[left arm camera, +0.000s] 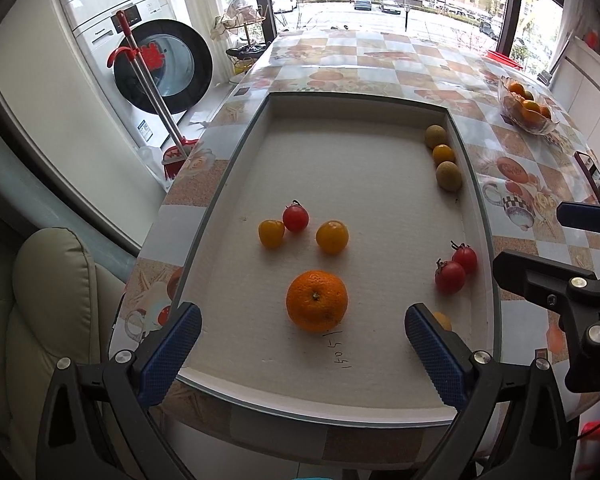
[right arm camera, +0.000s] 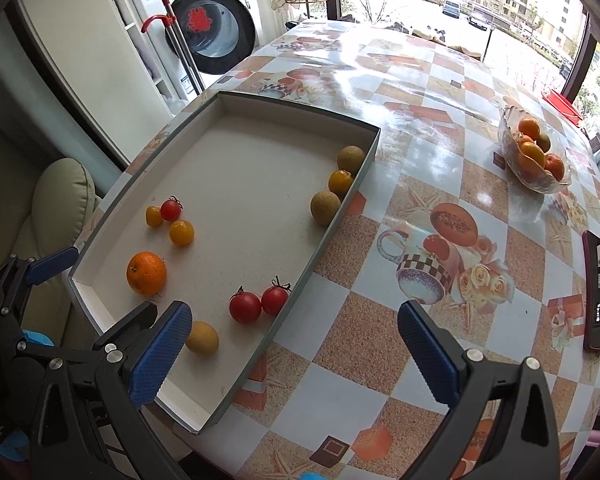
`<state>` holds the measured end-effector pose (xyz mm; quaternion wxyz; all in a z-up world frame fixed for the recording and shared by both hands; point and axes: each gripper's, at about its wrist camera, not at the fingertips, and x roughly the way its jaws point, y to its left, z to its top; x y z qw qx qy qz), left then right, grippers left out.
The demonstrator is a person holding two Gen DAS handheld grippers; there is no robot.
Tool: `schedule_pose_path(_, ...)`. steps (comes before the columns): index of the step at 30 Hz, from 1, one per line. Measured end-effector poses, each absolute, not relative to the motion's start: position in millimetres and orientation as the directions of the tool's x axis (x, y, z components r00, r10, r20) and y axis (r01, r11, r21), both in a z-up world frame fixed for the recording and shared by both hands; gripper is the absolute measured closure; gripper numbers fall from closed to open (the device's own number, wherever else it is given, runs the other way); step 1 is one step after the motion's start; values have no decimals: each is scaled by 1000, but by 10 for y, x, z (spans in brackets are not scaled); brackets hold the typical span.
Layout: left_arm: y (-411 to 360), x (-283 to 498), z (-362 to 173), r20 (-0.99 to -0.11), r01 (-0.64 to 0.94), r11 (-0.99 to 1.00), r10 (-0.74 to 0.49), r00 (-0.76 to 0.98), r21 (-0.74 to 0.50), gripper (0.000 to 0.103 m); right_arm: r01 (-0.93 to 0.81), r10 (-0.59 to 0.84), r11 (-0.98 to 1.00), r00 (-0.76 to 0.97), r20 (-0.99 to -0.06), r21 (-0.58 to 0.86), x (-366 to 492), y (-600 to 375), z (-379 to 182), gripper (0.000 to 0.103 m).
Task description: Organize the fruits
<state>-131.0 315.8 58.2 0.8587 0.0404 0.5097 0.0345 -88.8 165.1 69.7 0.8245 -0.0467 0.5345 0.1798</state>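
Both tools are empty with fingers spread wide. The left tool (left arm camera: 303,332) hangs over the near end of the shallow tray (left arm camera: 244,140), its blue pads flanking the large orange (left arm camera: 317,301) without touching it; that alignment suggests the orange is the next pick, though no grasp has begun. The right tool (right arm camera: 294,332) sits over the tray's near right corner and the patterned counter (right arm camera: 420,184), one pad over the tray and the other above bare cloth, so it is not lined up on any fruit. Fruit is scattered loosely in the tray: two yellow tomatoes (left arm camera: 271,233) and (left arm camera: 332,236) with a red tomato (left arm camera: 295,218) between them at centre-left, the left yellow one touching the red; a touching pair of red tomatoes (left arm camera: 450,276) against the right wall; two brown round fruits (left arm camera: 436,136) and (left arm camera: 449,176) with a small orange fruit (left arm camera: 443,154) between them, lined along the far right wall, probably rolled there. A yellowish round fruit (right arm camera: 202,338) lies just beside the right tool's left pad. A glass bowl (right arm camera: 556,188) holding oranges stands well apart on the counter's far right, the likely destination for citrus. Sorting appears at an early stage. Round fruit may roll if nudged.
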Motion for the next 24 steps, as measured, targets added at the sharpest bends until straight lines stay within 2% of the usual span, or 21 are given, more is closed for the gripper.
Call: schedule_pose_path(24,3100,-1335,528,-864,1,989,130,486,149,1,-387,259,916,356,-898,111,-919,1733,655,0)
